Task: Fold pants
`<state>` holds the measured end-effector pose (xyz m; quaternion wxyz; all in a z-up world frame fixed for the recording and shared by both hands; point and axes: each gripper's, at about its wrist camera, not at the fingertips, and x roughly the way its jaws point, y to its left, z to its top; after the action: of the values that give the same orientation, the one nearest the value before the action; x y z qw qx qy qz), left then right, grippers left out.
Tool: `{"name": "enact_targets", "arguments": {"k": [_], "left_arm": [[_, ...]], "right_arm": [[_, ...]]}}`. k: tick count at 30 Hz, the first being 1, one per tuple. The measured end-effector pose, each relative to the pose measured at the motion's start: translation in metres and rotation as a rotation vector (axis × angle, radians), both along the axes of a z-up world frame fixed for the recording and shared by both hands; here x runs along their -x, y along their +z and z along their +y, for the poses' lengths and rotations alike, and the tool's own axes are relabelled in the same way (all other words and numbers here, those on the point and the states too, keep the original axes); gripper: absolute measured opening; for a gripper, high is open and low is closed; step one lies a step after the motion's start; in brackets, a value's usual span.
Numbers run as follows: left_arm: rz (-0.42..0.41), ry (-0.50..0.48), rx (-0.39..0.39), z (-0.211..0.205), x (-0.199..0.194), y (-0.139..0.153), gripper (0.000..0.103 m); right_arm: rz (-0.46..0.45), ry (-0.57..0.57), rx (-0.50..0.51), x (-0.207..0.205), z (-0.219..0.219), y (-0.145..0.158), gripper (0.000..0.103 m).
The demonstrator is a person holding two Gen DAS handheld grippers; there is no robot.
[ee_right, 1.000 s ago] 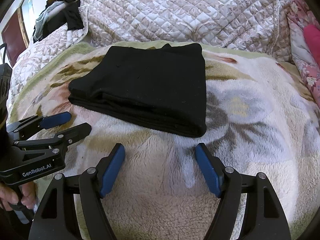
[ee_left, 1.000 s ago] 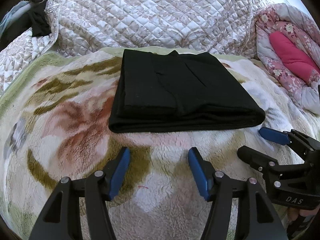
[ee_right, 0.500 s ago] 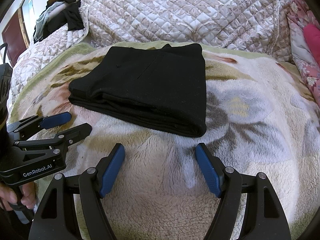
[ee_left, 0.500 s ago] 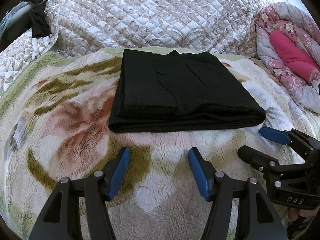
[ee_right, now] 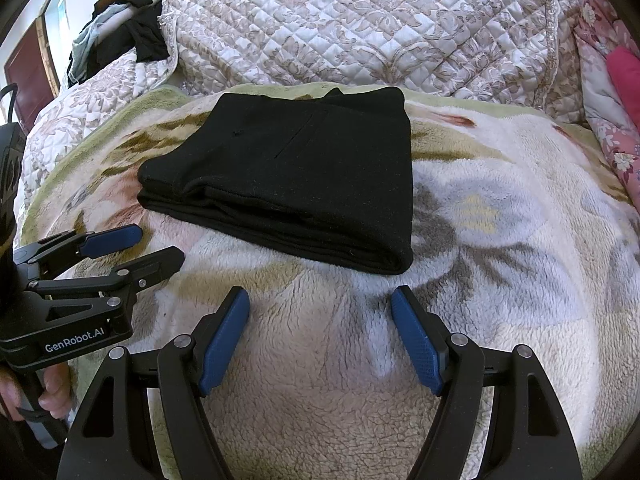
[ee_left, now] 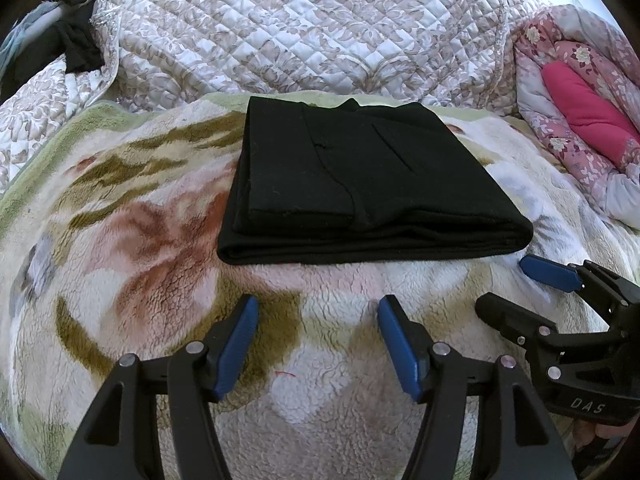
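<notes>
Black knit pants (ee_left: 360,184), folded into a flat rectangle, lie on the fluffy cream floral blanket (ee_left: 152,248) at 12 o'clock from both tools. Left gripper (ee_left: 318,312) and right gripper (ee_right: 320,304) hover just short of them, jaws spread, nothing between the blue pads (ee_right: 224,332). Quilted beige bedspread (ee_left: 300,28) behind.

The left gripper (ee_left: 316,320) is held with jaws spread, nothing between them. The right gripper (ee_right: 320,312) is likewise held agape and empty, angled downward.
</notes>
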<state>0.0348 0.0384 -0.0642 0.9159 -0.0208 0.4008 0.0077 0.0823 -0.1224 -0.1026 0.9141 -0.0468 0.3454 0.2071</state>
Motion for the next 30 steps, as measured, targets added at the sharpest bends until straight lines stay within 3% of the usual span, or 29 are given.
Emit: {"name": "enact_targets", "arguments": {"k": [30], "left_arm": [[0.011,0.005,0.002,0.0030,-0.0011,-0.0003,0.068]], "right_arm": [[-0.001,-0.003,-0.002,0.0004,0.0004,-0.0003,0.074]]}}
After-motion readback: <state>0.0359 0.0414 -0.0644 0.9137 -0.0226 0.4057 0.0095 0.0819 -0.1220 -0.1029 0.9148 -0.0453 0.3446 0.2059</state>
